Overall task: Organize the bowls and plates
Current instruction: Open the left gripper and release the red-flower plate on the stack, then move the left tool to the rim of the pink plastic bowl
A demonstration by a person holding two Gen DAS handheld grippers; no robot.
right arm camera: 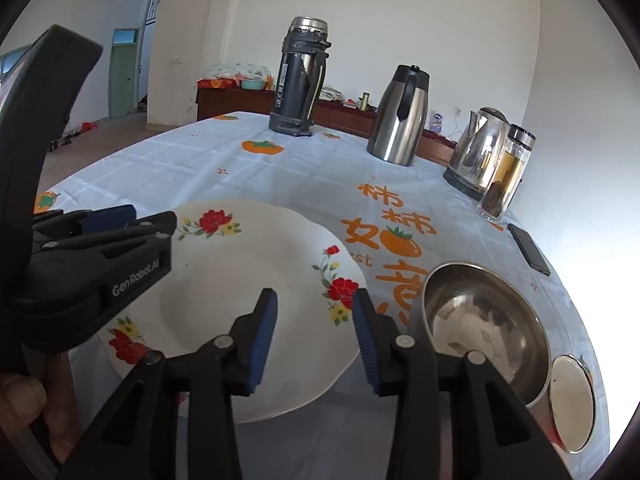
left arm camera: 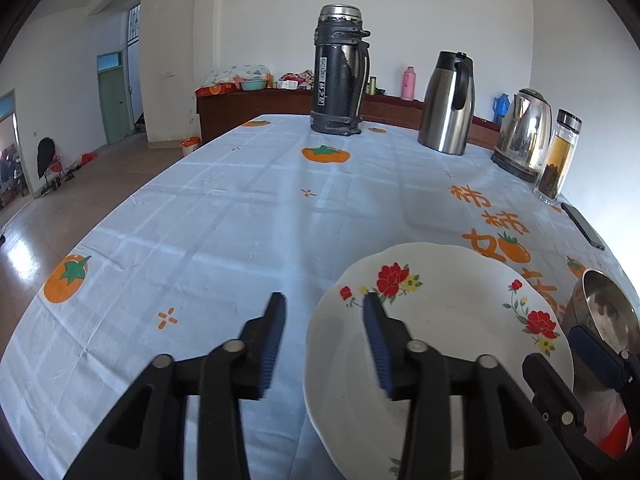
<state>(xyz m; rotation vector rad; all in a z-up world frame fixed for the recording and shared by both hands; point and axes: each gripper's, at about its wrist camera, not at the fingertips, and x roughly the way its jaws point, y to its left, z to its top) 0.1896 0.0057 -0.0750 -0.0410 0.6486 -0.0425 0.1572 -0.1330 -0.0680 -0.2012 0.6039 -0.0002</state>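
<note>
A white plate (right arm camera: 248, 304) with red flower sprays lies flat on a table (left arm camera: 224, 208) spread with a pale blue cloth printed with orange persimmons, as two hand-held grippers stand over it from the near edge. The left gripper (left arm camera: 324, 340) has its fingers parted and empty: one blue-padded finger hangs over the plate's left rim, the other over bare cloth just beside it, so the rim's edge sits between them with neither pad pressing on it. The right gripper (right arm camera: 314, 334) is likewise parted with nothing clamped; its left finger is above the plate's well, its right finger above the plate's right rim, near a flower spray. Whether either pad brushes the china cannot be told.

A steel bowl (right arm camera: 484, 324) sits just right of the plate, close by the right gripper's outer finger, and a smaller round steel vessel (right arm camera: 570, 402) lies just beyond it at the table's near right corner. A person's fingertips (right arm camera: 24, 404) show at the lower left of the right wrist view, wrapped round the left gripper's handle.

Along the far side stand a dark flask (left arm camera: 340, 72), a steel jug (left arm camera: 448, 104), an electric kettle (left arm camera: 522, 132) and a glass tea bottle (left arm camera: 560, 156), with a dark phone (right arm camera: 528, 248) lying flat near the right edge.
</note>
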